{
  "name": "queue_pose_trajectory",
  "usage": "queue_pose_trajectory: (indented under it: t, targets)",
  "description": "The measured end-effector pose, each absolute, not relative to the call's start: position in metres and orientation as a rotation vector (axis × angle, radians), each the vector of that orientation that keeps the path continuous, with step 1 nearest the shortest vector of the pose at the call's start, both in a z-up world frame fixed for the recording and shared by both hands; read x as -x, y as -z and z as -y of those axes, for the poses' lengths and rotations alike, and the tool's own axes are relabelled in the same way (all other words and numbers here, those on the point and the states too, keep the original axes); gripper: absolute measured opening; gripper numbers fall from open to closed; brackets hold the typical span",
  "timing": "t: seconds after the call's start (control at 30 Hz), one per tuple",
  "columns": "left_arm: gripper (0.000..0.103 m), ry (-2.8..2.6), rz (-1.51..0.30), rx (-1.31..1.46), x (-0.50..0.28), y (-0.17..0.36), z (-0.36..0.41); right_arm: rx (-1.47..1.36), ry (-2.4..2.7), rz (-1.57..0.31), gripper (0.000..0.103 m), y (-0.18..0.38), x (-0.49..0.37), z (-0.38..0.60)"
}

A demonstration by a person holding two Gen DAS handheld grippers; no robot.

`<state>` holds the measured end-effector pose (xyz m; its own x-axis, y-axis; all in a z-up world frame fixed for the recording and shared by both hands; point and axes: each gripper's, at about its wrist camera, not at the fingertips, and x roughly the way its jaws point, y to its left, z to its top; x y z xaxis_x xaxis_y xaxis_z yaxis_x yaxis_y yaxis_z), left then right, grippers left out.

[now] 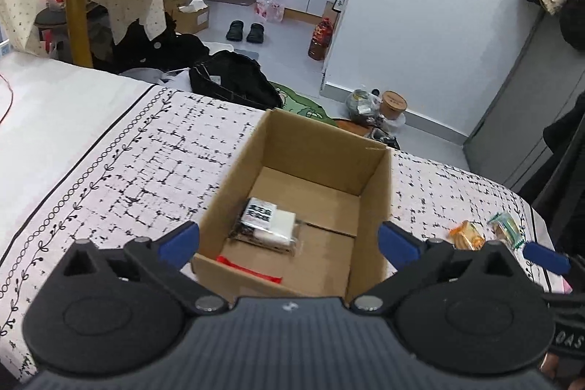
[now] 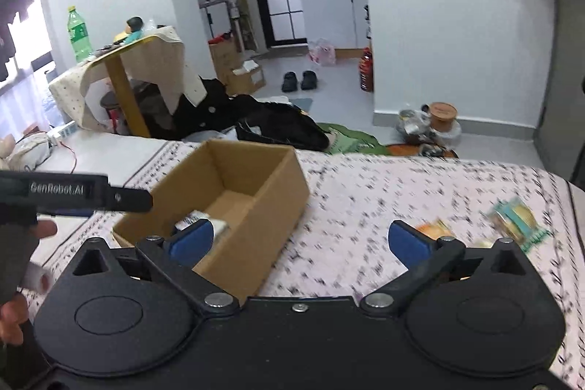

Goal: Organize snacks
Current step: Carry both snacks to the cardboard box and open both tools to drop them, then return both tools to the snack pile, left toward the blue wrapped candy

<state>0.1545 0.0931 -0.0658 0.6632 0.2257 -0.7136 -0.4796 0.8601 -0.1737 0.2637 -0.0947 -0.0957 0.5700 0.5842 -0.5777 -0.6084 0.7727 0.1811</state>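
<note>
I hold my left gripper (image 1: pixel 289 240) over the open cardboard box (image 1: pixel 373 170) on the patterned bedspread (image 1: pixel 109 152), jaws spread wide and empty. Inside lie a black-and-white snack packet (image 1: pixel 267 220) and a red-edged packet (image 1: pixel 248 267). My right gripper (image 2: pixel 299 240), also wide apart and empty, hovers beside the box, near the orange snack (image 2: pixel 435 229) and green-trimmed snack (image 2: pixel 515 220) lying on the bedspread.

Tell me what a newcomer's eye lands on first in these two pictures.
The open cardboard box on the patterned bedspread, with a black-and-white snack packet and a red wrapper inside. To its right, two loose snacks lie on the cover: an orange packet and a green-edged one. Both the left gripper and right gripper stand open and empty.
</note>
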Motion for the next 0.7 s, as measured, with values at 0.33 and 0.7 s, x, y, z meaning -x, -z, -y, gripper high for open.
queue_pose_trajectory:
  t: [0.33,0.7]
  targets:
    - [0.103,-0.378,-0.755,0.319,-0.159,0.071,-0.062,0.004,-0.631,-0.695,0.103,0.105,-0.259,0.135]
    - [0.103,-0.291,-0.786,0.287,-0.161,0.081,-0.024,-0.015,-0.546,-0.722,0.103,0.116,-0.257,0.175]
